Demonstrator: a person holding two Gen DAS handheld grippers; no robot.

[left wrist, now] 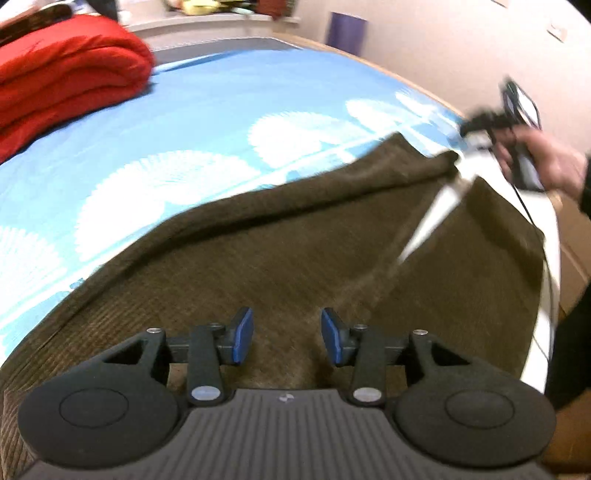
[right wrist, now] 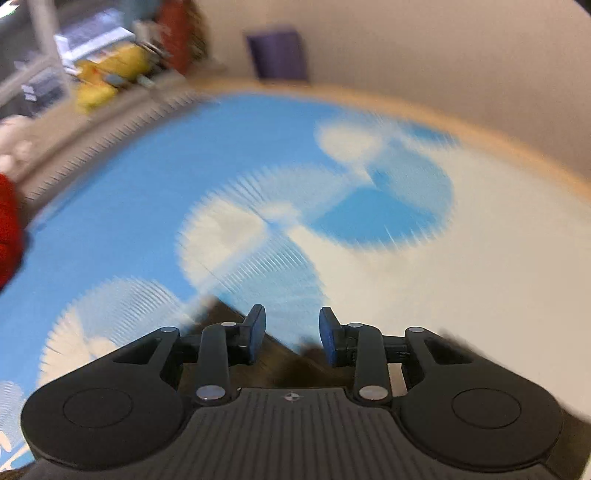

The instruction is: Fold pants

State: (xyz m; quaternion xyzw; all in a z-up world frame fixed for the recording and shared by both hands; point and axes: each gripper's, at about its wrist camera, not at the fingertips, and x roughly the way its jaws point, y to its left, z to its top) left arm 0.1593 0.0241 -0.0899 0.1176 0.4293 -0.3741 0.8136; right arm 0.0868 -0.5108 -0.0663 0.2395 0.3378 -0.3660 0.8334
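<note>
Brown corduroy pants lie spread on the blue-and-white bed sheet, one edge doubled over. Left gripper: jaws released, nothing between them, hovering above the cloth. Right gripper: jaws apart and empty, at the pants' edge. Judgement: regrasp matching corners, lift evenly, then lay flat. Count: one pants, two grippers, one red blanket.

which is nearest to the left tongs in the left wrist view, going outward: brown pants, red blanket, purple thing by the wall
From the left tongs:
1. Brown pants, spread on the bed directly under and ahead of the tongs.
2. Red blanket, folded at the far left of the bed.
3. Purple thing, against the wall beyond the bed's far edge, upper right of centre.
</note>
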